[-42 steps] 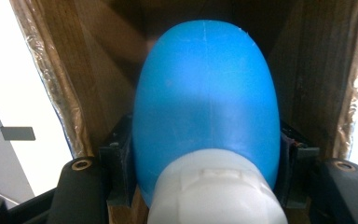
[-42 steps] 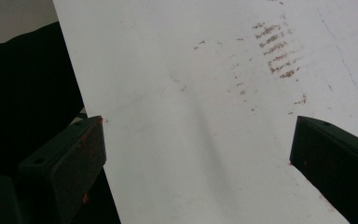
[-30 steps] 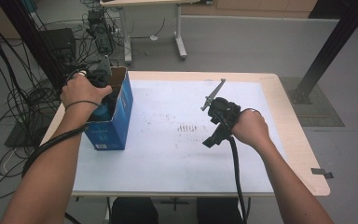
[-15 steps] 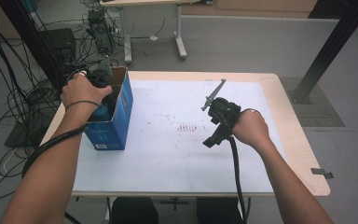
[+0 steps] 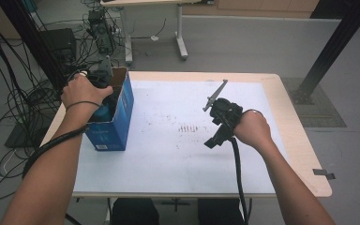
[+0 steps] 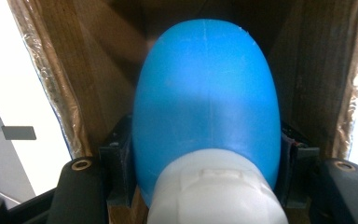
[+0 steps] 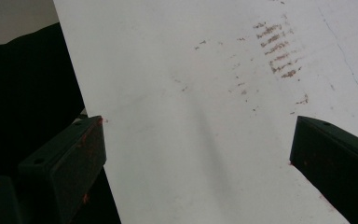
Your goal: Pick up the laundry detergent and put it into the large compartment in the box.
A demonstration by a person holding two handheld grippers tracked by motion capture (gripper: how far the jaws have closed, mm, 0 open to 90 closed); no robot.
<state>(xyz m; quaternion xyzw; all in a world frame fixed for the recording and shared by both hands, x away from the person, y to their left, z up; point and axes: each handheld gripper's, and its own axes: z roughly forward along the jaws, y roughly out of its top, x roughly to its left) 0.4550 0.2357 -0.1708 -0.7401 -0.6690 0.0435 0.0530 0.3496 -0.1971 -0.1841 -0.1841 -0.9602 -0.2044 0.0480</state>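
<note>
Nothing has moved since the earlier frames: both hands, box and bottle sit as they were.

L side: left gripper (image 5: 104, 96) is down inside the open top of the blue box (image 5: 114, 126), which stands upright at the table's (image 5: 286, 122) left edge. In the left gripper view the jaws are clamped on a blue bottle (image 6: 205, 102) w/ a white cap (image 6: 214, 191); cap end is nearest the camera, rounded body points deeper into the brown cardboard interior. Pads press both flanks just above the cap. Can't tell whether the bottle base touches the box floor.

Centre: white table sheet, brown scuff marks (image 5: 187, 128), no other items.

R side: right gripper (image 5: 214, 140) hangs over the sheet, well apart from the box. Jaws spread wide, nothing between them; right gripper view looks down on bare sheet + scuffs.

Step in hand (judgement): bottle is either going into or coming out of the box.
- Keep grip squeezed; body is smooth and curved, so it could slip or pivot about the pads.
- Move straight along the box axis; walls sit close on both sides, and a tilt would snag the flaps.
- Box looks light and near the edge, so dragging may tip it. Bring R gripper over to steady the right wall if it shifts.
</note>
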